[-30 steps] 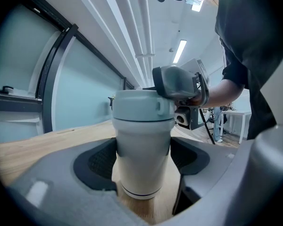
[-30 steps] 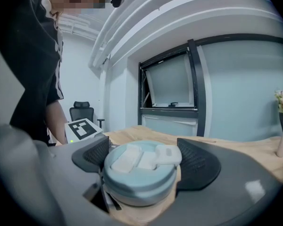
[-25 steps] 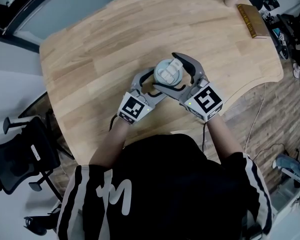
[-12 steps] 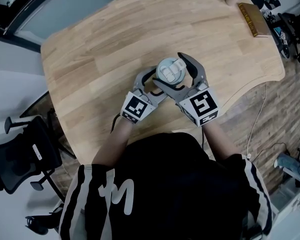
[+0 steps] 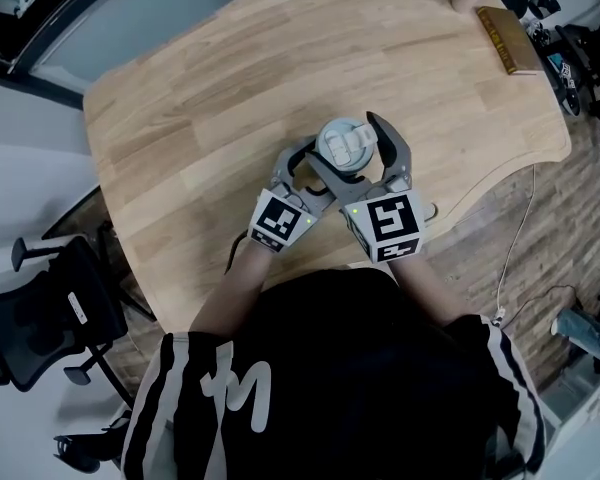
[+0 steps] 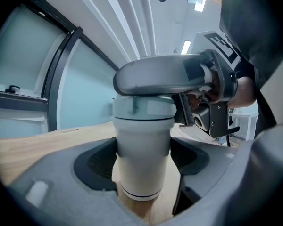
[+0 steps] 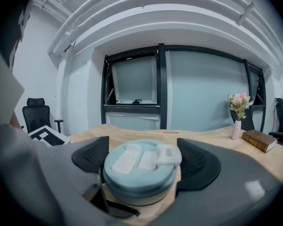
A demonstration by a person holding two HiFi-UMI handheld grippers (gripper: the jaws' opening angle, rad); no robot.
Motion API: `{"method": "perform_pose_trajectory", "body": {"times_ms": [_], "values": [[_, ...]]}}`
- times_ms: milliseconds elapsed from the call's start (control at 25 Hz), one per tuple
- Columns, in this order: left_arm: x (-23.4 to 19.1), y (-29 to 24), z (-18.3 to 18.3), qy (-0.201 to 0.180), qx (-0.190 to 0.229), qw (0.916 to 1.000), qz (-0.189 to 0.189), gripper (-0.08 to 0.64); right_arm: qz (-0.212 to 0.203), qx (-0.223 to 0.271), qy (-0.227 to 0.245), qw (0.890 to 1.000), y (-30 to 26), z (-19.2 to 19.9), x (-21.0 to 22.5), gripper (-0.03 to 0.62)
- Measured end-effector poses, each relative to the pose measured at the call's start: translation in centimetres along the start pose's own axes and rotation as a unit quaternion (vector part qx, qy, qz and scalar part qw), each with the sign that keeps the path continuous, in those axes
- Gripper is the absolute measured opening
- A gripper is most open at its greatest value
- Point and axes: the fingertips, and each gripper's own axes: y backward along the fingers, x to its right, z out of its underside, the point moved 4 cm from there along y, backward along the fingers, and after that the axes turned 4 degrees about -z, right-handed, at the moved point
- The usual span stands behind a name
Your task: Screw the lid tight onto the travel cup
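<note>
A white travel cup (image 6: 142,145) stands upright on the wooden table (image 5: 200,118), just in front of the person. Its pale blue lid (image 7: 140,166) with a white flip tab sits on top, also seen from the head view, lid (image 5: 344,144). My left gripper (image 5: 325,171) comes in from the left and low, and its pads press on both sides of the cup body (image 6: 144,161). My right gripper (image 5: 349,148) reaches over it, shut on the lid (image 7: 142,163) with a pad on either side. One of its fingers (image 6: 160,76) arches across the cup's top.
A brown book (image 5: 507,40) and a small vase of flowers (image 7: 236,119) sit at the table's far right corner. A black office chair (image 5: 40,318) stands on the floor to the left. A white cable (image 5: 512,238) hangs off the right table edge.
My right gripper has swung clockwise around the lid, its marker cube moving left and toward the person. The left gripper and the cup have stayed put.
</note>
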Motion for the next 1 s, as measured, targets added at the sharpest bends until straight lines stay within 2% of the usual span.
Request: {"method": "perform_pose_trajectory", "body": {"times_ms": [200, 320, 440, 600, 760, 880, 1000], "values": [[0.0, 0.0, 0.0, 0.002, 0.002, 1.0, 0.003, 0.36, 0.027, 0.004, -0.008, 1.0, 0.0, 0.1, 0.0, 0.448], [0.1, 0.1, 0.1, -0.003, 0.002, 1.0, 0.008, 0.36, 0.016, 0.004, -0.005, 1.0, 0.0, 0.2, -0.1, 0.448], [0.1, 0.1, 0.1, -0.008, 0.002, 0.9999, 0.013, 0.36, -0.01, 0.008, 0.022, 1.0, 0.0, 0.0, -0.3, 0.457], [0.0, 0.2, 0.2, -0.007, 0.007, 0.9998, 0.018, 0.359, -0.085, 0.029, 0.051, 0.995, 0.5, 0.1, -0.6, 0.469], [0.0, 0.3, 0.1, -0.007, 0.014, 0.9997, 0.021, 0.357, -0.174, 0.046, 0.054, 0.982, 1.2, 0.0, -0.3, 0.476], [0.0, 0.2, 0.2, -0.009, 0.01, 0.9997, 0.022, 0.357, -0.242, 0.045, 0.074, 0.967, 1.5, -0.3, -0.1, 0.48], [0.2, 0.2, 0.2, -0.007, 0.011, 0.9997, 0.021, 0.357, -0.315, 0.019, 0.103, 0.943, 1.5, 0.1, 0.0, 0.48]]}}
